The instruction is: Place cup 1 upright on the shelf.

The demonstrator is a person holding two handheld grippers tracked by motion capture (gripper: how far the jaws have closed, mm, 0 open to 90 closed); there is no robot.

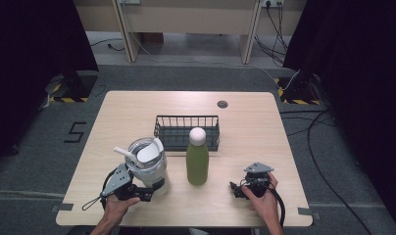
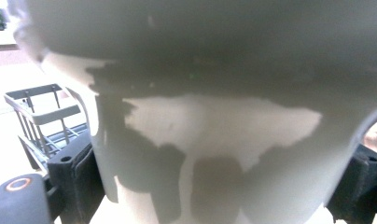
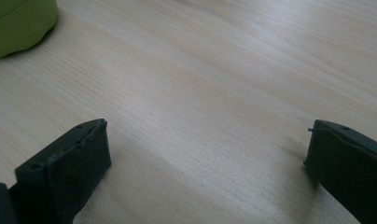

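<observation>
Bare table [image 1: 225, 196] lies between tumbler [image 1: 148, 166] and bottle [image 1: 197, 159]; the basket [image 1: 186, 131] blocks behind.

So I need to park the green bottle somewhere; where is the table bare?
Bare wood lies right of the basket and bottle up to the right gripper, and behind the basket toward the far edge. The left front is crowded: the left gripper straddles the white tumbler.

The high view looks forward and down over the whole table [image 1: 137, 107], while the left gripper view sits tight against the tumbler [image 2: 214, 121] with the basket [image 2: 42, 116] beyond, and the right gripper view skims the tabletop beside the bottle [image 3: 18, 23].
</observation>
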